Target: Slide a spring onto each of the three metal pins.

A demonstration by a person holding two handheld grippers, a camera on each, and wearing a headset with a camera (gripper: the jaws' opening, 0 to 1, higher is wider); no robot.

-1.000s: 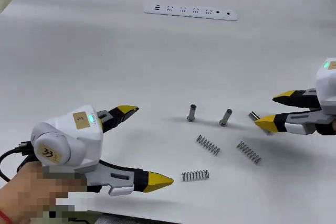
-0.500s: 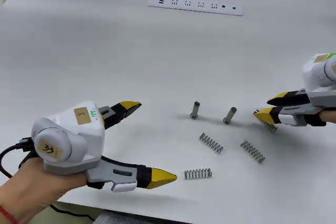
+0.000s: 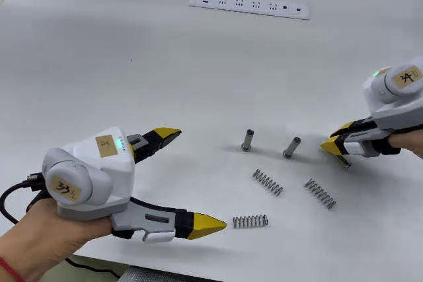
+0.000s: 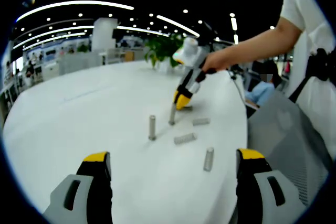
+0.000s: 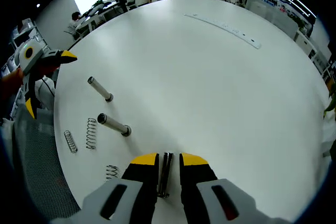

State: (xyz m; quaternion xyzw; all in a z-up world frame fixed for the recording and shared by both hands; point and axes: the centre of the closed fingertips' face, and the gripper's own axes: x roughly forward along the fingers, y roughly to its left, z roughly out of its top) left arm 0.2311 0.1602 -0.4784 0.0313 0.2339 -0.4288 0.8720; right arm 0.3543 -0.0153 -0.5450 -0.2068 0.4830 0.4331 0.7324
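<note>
Two metal pins [image 3: 247, 140] [image 3: 291, 147] stand upright on the white table. A third pin [image 5: 165, 174] lies between the jaws of my right gripper [image 3: 332, 145], which is shut on it at the right; its end [image 3: 344, 162] pokes out below the yellow tips. Three springs [image 3: 267, 181] [image 3: 320, 193] [image 3: 250, 220] lie loose in front of the pins. My left gripper [image 3: 192, 179] hovers at the lower left, wide open and holding nothing, with the nearest spring just right of its lower tip. The left gripper view has the pins [image 4: 152, 127] ahead and the right gripper [image 4: 182, 100] beyond.
A white power strip [image 3: 248, 4] lies at the far side of the table [image 3: 132, 64]. A black cable [image 3: 13, 196] trails from the left gripper at the near edge. A person's arm reaches in from the right in the left gripper view.
The right gripper's jaws have closed from open onto the lying pin, and its body has tipped upward. The left gripper has stayed about where it was, open.
</note>
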